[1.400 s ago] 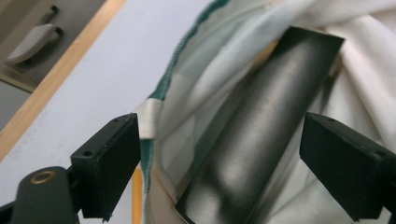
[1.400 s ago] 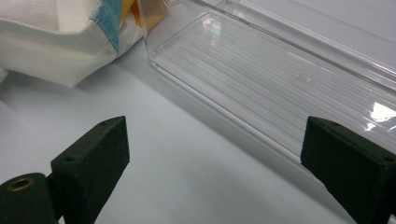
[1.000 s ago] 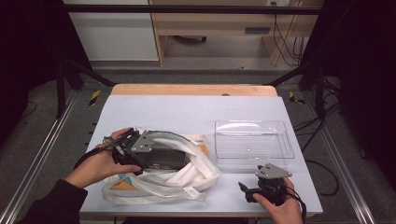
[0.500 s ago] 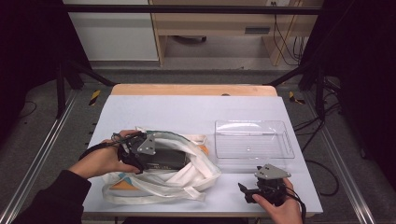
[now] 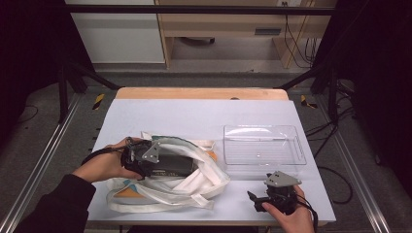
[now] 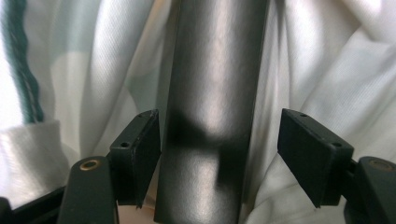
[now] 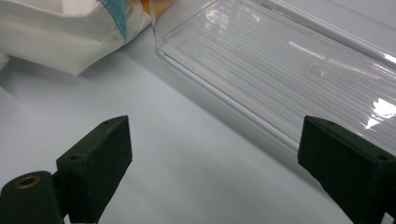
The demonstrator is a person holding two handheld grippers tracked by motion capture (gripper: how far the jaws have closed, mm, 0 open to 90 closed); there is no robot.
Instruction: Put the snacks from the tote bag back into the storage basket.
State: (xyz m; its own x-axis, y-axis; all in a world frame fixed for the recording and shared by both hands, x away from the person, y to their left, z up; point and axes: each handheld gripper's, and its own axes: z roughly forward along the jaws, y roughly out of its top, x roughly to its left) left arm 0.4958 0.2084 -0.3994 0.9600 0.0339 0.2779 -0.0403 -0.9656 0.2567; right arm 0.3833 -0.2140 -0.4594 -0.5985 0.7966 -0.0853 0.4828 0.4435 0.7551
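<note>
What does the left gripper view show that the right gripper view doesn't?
The left gripper view shows a dark grey metallic cylinder standing between the left gripper's open black jaws: the left jaw close against it, the right one apart. A dark green stripe runs down the cloth. The right gripper view instead shows the right gripper open over the bare pale table, and the clear ribbed plastic tray. Both views show the white fabric bag.

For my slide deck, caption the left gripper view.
Open left gripper straddling a dark grey metal cylinder inside a white fabric bag.
</note>
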